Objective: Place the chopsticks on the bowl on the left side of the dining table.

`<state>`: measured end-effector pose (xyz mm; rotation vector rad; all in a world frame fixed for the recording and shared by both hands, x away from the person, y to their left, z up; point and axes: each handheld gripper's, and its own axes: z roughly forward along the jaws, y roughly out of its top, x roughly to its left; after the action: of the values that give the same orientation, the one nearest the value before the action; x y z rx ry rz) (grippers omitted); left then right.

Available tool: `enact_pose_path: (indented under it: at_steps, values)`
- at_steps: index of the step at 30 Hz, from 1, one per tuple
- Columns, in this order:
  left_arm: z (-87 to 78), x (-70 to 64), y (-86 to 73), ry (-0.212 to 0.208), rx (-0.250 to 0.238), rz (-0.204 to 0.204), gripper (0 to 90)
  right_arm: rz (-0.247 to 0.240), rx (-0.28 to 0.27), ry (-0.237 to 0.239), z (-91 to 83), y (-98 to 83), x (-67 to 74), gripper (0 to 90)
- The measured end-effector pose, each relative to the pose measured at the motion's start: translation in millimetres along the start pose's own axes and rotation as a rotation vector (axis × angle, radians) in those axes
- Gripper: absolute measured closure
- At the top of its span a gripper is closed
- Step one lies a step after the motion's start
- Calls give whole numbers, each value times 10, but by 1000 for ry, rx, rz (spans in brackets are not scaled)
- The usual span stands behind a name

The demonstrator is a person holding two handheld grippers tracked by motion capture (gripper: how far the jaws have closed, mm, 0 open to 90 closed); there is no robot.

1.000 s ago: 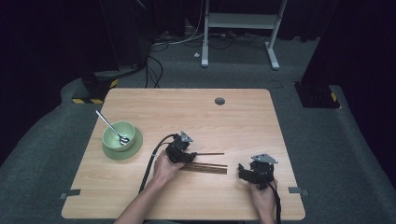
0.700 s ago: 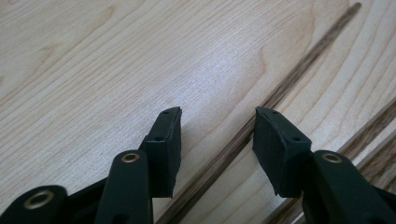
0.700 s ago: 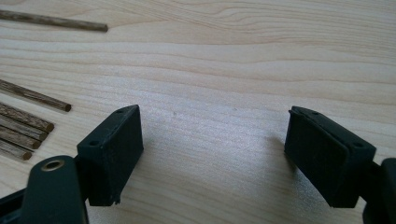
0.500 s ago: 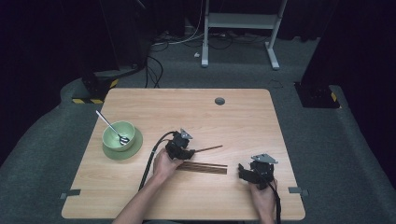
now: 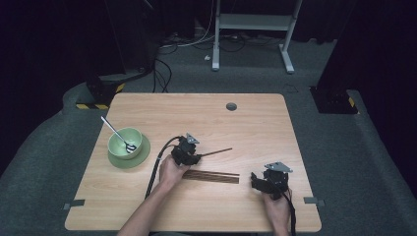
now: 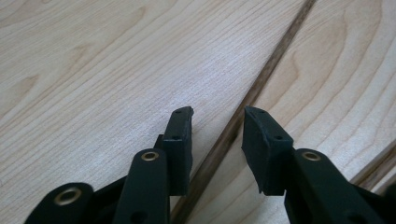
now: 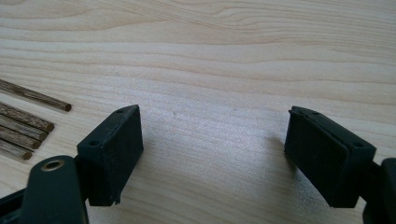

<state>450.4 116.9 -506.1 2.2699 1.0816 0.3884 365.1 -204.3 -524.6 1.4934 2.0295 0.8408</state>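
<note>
One chopstick (image 6: pixel 254 95) lies between my left gripper's (image 6: pixel 217 114) closing fingers, not yet pinched; my right gripper's (image 7: pixel 212 116) fingers are released.

Dark brown wooden chopsticks (image 5: pixel 212 176), pale green ceramic bowl (image 5: pixel 125 142) on matching green saucer (image 5: pixel 140 156), silver metal spoon (image 5: pixel 118 133), light wood-grain table (image 5: pixel 255 128), black gripper pads (image 6: pixel 180 140)

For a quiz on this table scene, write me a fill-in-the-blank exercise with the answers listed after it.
1. The spoon rests in a green ____ on the table.
2. Between the open jaws of the left gripper lies one thin brown ____.
3. The right gripper has its jaws ____, with bare wood between them.
4. The other sticks lie ____ the two grippers.

Missing words: bowl; stick; open; between
</note>
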Motion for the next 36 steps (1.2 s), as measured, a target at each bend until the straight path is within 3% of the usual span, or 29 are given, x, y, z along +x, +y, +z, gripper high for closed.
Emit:
enact_pose_path:
  at_steps: [20,36]
  values:
    - [10,187,23,11,9,-6,744,1,1,0,0,0,0,188]
    - [9,246,10,13,0,2,829,0,0,0,0,0,0,188]
